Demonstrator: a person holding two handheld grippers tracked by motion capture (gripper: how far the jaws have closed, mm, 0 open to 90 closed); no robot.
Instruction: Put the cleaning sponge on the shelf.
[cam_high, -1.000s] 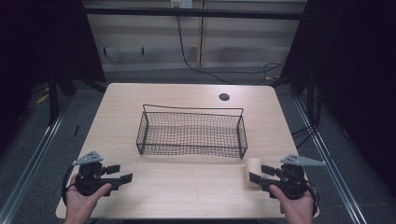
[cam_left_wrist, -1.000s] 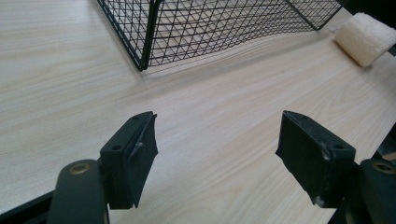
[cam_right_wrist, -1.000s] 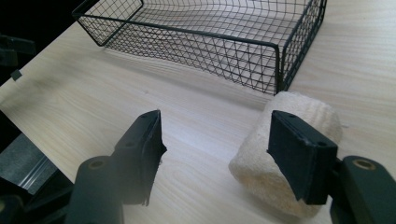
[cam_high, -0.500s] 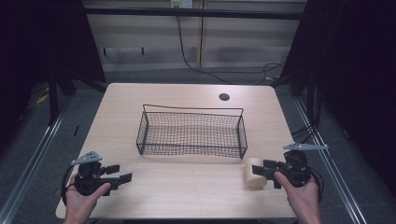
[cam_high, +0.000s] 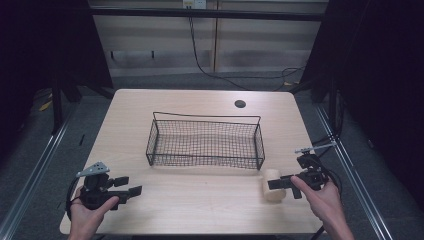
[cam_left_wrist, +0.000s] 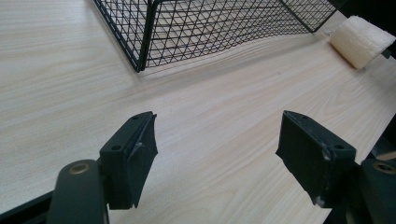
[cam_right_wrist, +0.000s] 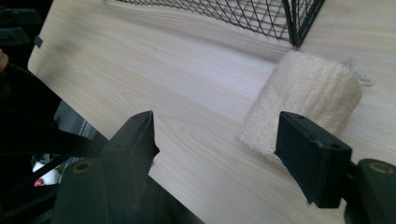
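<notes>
The loofah (cam_high: 273, 184) is a pale, rough-textured roll lying flat on the desk (cam_high: 200, 215), near the desk's front right part and just off the front right corner of the wire basket (cam_high: 205, 142). In the high view its long axis runs roughly from the basket's corner toward the person's edge of the desk, so one end points at the basket and the other at the person. In the right gripper view the loofah (cam_right_wrist: 303, 105) slants from the lower left up toward the basket (cam_right_wrist: 280, 18), and a thin string loop shows at its far end.

The desk is light wood with a small dark round hole (cam_high: 240, 104) toward its far side. The basket, black wire mesh and rectangular, stands about mid-desk with its long side running across, left to right.

The right gripper (cam_high: 274, 183) is held in the person's right hand (cam_high: 322, 200), its jaws pointing left, reaching the loofah from its right side. Its jaws have just been opening and now stand spread; in its own view the right-hand jaw lies over the near end of the loofah, and the roll is not pinched between them.

The left gripper (cam_high: 131, 186), in the left hand (cam_high: 90, 210) at the front left of the desk, points right, its jaws spread over bare wood, well apart from the loofah (cam_left_wrist: 359, 39).
</notes>
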